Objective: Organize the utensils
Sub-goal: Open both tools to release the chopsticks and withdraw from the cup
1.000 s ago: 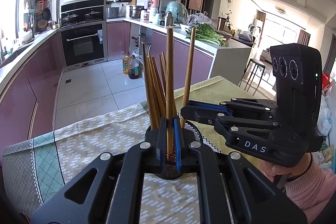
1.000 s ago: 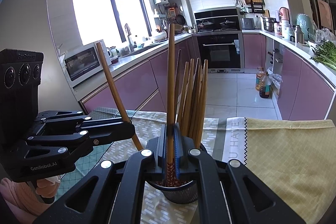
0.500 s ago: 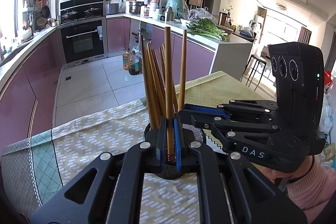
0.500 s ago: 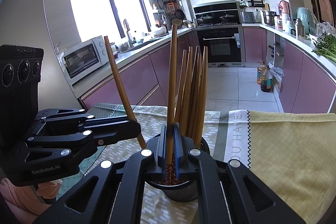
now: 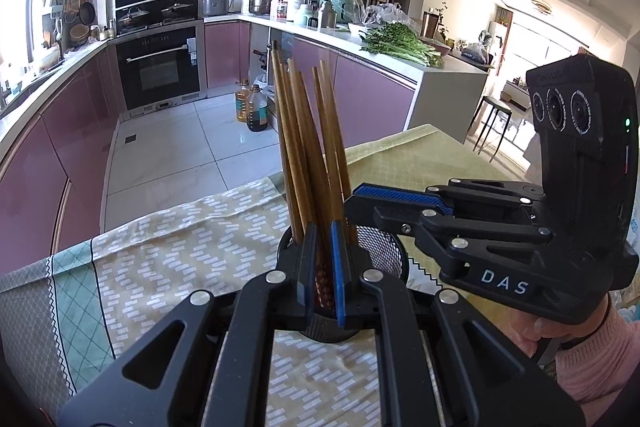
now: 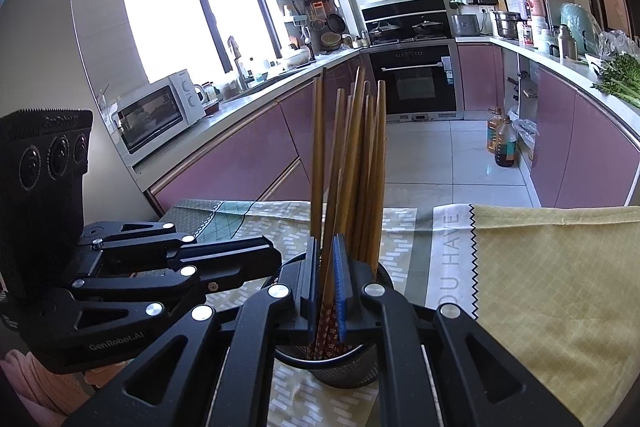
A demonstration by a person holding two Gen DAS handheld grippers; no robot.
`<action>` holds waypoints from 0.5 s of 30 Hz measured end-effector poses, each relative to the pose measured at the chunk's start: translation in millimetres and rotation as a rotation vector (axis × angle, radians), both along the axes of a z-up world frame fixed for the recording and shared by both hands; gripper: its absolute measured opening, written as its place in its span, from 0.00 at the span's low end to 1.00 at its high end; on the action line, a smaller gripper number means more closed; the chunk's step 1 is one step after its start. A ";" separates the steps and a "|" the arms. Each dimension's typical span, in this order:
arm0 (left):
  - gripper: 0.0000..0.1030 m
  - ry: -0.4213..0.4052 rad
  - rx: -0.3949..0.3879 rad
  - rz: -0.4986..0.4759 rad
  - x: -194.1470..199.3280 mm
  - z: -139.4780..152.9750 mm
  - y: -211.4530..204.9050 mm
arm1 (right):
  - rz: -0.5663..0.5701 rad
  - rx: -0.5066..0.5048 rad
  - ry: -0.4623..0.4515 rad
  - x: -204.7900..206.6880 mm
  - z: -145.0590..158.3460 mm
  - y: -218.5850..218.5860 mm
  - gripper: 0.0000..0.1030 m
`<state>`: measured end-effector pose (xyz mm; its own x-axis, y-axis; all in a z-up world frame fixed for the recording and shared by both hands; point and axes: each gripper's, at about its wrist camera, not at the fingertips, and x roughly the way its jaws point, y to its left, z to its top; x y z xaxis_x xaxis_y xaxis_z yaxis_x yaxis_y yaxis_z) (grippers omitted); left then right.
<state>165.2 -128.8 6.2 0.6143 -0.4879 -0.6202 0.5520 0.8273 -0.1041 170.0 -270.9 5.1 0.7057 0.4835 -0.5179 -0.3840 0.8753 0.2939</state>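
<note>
A black mesh holder stands on the patterned tablecloth with several brown chopsticks leaning in it. My left gripper hovers right over its rim, pads a narrow gap apart. Through the gap I see the red patterned chopstick ends, and nothing is pinched. In the right wrist view the same holder and chopsticks sit under my right gripper. Its jaws are opening, and a chopstick slants loosely through the gap. The left gripper comes in from the left with a bare tip.
A yellow cloth covers the table's right part. The table's far edge drops to a tiled kitchen floor with oil bottles. A hand in a pink sleeve holds the right gripper. Purple cabinets line the room.
The two chopsticks that stood upright in the grippers have slipped down and lean with the bundle in the holder. The left gripper has sunk closer to the holder.
</note>
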 end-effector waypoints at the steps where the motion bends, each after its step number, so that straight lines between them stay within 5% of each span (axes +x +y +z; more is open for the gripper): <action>1: 0.08 0.004 -0.003 -0.001 0.5 -1.3 0.8 | 0.000 -0.001 0.000 -0.7 -0.2 -0.4 0.08; 4: 0.09 0.002 -0.021 0.012 -1.9 -4.2 6.5 | 0.000 -0.001 -0.001 -5.0 -0.4 -1.1 0.08; 7: 0.34 -0.022 -0.037 0.051 -7.9 -5.2 18.1 | -0.006 -0.006 -0.012 -9.9 1.7 -0.6 0.23; 15: 0.76 -0.175 -0.059 0.229 -44.1 -3.9 59.4 | -0.038 -0.051 -0.082 -41.5 1.2 -2.3 0.65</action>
<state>121.2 -69.4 2.3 0.8076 -0.3565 -0.4698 0.3657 0.9277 -0.0753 128.5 -273.2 6.3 0.7642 0.4299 -0.4809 -0.3712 0.9028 0.2172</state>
